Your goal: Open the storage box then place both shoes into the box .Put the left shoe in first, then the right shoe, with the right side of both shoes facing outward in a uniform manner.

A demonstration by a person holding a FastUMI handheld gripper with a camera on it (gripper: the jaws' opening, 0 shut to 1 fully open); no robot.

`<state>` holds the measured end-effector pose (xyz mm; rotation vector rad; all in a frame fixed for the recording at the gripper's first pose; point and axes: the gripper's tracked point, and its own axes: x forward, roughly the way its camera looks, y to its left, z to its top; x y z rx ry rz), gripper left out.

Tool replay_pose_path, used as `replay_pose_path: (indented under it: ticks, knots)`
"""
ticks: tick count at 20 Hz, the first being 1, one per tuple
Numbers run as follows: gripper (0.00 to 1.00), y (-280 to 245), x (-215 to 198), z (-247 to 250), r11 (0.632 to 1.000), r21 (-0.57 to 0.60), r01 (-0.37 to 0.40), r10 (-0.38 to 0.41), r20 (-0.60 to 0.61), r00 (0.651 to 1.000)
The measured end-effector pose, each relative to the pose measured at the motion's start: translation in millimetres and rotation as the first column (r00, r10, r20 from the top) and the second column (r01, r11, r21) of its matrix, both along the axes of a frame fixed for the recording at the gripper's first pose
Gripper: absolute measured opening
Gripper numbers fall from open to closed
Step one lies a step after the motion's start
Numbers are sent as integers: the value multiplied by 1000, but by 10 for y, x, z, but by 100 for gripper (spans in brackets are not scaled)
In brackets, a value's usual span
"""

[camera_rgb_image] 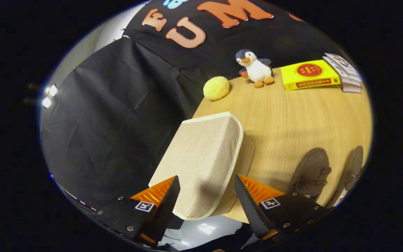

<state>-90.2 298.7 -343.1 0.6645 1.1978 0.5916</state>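
Observation:
A beige fabric storage box with a pale trim lies shut at the left edge of the wooden table. My gripper is open, and the box's near end lies between its two orange-and-black fingers, which hover over it without pressing. Two grey shoes stand on the table to the right of the fingers. One shoe is just beyond the right finger, and the other shoe is further right, partly cut off.
At the table's far side sit a round yellow plush, a penguin toy, a yellow book and a stack of books. Black cloth hangs left of the table edge, and pale floor shows below the box's near end.

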Motion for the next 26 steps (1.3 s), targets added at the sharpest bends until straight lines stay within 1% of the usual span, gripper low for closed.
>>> replay_pose_path:
  ticks: [6,7,9,12,15,18,21,22,23,24,26]
  knots:
    - [93,232,-203,-293,997,80,-21,33,-144,989]
    - [93,280,-206,-310,995,99,-11,27,-160,987]
    - [93,383,-219,-318,991,132,-7,30,-176,984]
    - [90,405,-217,-255,988,151,3,27,-196,980]
    - [86,326,-218,44,987,163,-6,31,-151,988]
    - [74,283,-86,412,981,193,-6,22,-79,997]
    - [68,373,79,826,972,235,-12,13,-4,1000]
    - [61,413,128,928,971,238,-6,3,14,1000]
    - [57,457,175,1038,971,240,-5,-3,33,999]
    - [47,528,211,1131,970,243,-15,2,52,999]
    - [40,681,260,1291,967,250,-37,15,86,996]
